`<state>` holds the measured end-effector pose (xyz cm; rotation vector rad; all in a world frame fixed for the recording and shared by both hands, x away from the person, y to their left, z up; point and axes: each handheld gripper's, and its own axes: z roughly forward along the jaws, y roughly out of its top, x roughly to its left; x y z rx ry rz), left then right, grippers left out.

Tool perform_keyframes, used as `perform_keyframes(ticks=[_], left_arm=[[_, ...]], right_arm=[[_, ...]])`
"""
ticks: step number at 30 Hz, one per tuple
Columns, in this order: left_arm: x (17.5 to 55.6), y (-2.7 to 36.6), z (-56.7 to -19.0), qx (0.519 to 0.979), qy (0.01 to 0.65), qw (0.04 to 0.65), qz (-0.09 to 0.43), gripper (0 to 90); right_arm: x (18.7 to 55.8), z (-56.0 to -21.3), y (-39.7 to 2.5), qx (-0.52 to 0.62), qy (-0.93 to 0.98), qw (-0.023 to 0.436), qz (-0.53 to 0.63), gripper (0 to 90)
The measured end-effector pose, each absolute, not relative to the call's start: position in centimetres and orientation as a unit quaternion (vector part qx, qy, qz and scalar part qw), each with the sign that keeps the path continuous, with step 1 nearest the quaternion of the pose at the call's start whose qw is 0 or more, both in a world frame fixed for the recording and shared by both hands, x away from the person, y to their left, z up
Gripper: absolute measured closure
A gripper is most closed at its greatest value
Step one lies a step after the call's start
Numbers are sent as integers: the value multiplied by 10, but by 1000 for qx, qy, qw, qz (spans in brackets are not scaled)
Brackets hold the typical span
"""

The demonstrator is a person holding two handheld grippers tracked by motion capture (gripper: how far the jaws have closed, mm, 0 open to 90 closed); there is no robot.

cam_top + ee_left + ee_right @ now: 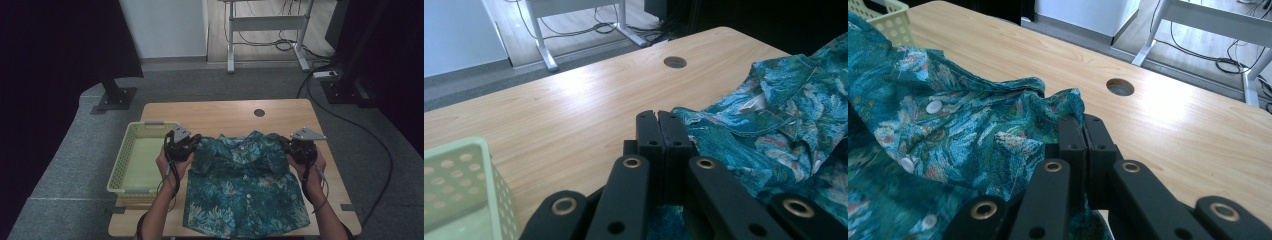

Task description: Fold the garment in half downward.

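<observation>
- Shirt (245,185): lying flat at the worktop's (225,112) 6 o'clock.
- Left gripper (192,141), right gripper (289,145): jaws pressed together, pinching the shoulders.
- Advice: keeping both pinches level, likely avoiding wrinkles.
- Basket (122,165): sitting at 9 o'clock.

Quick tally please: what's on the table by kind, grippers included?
Shirts: 1, the teal floral shirt, spread flat on the table
Baskets: 1, the pale green basket, left of the shirt
Grippers: 2, left gripper and right gripper, each shut on the shirt's shoulder area
Total: 4
</observation>
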<state>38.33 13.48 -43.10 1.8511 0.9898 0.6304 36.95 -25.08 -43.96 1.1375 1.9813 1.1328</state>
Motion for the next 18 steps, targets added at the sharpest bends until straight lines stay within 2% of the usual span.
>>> perform_keyframes(ticks=[9,18], left_arm=[[366,134,-437,752,392,465,255,895],[366,135,-446,758,393,463,237,895]], right_arm=[[351,-446,-256,425,745,289,425,871],[348,-453,-257,421,755,277,421,871]])
